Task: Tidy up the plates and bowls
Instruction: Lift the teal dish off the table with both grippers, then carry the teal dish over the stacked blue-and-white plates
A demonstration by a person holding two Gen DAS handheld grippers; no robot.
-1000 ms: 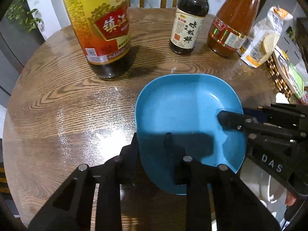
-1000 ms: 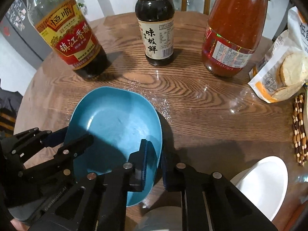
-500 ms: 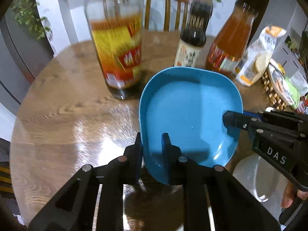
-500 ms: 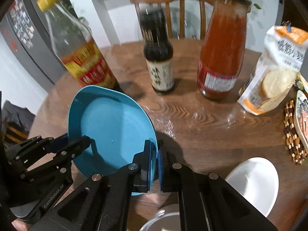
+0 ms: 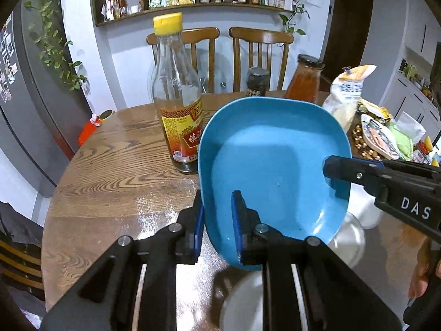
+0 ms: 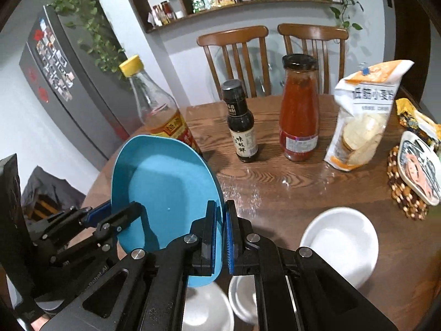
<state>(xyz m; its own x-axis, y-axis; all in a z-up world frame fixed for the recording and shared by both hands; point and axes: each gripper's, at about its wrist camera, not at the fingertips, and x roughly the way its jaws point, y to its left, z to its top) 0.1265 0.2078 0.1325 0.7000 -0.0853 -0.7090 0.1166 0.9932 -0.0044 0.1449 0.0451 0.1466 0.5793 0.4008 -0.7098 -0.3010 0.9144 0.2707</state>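
A blue square plate [image 5: 273,171] is lifted off the round wooden table and tilted up. My left gripper [image 5: 217,220] is shut on its near-left rim. My right gripper [image 6: 219,231] is shut on the opposite rim of the plate [image 6: 165,190]; it also shows in the left wrist view [image 5: 339,171]. A white bowl [image 6: 340,244] sits on the table at the right. Two more white dishes [image 6: 205,307] lie below the plate near the front edge, partly hidden by the grippers.
On the table [image 5: 110,171] behind the plate stand a vinegar bottle [image 5: 177,104], a dark sauce bottle [image 6: 241,127] and a red sauce bottle [image 6: 299,113]. A snack bag [image 6: 363,118] and a beaded mat with packets [image 6: 408,184] sit at the right. Two chairs stand behind.
Both grippers have lifted the blue plate off the table and tilted it upward. The cameras now look higher, showing the chairs and shelves.
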